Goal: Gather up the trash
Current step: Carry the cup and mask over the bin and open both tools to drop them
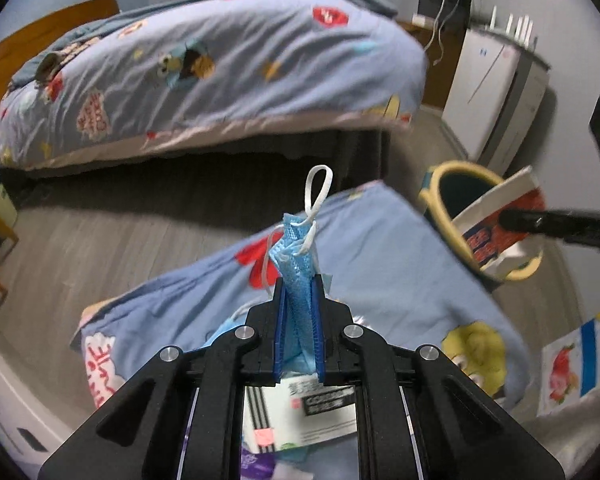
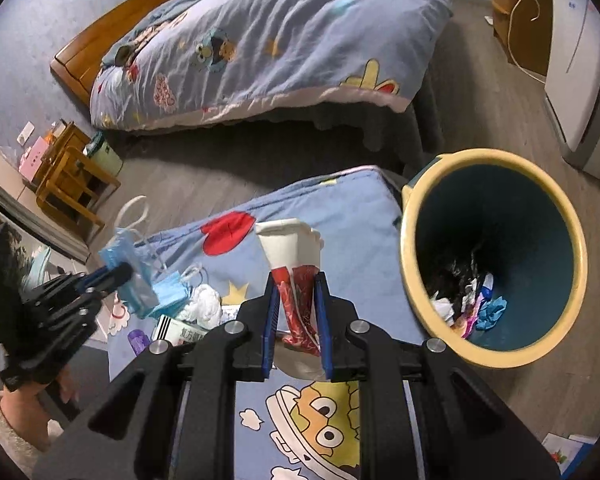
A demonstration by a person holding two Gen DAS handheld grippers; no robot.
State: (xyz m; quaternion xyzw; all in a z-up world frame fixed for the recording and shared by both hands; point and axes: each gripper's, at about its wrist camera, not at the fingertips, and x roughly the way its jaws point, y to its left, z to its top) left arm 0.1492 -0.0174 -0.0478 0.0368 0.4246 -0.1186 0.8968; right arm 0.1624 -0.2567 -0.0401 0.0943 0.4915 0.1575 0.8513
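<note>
Jaws of the left gripper (image 1: 298, 280) clamp a blue face mask (image 1: 296, 264), while the right gripper (image 2: 296, 280) pinches a crumpled paper cup (image 2: 292, 256) beside the bin (image 2: 410, 248).

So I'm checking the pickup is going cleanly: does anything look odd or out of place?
Nothing looks wrong. The left gripper pinches a crumpled blue mask, the right gripper a flattened paper cup. More litter lies on the blue cover beside the bin.
</note>
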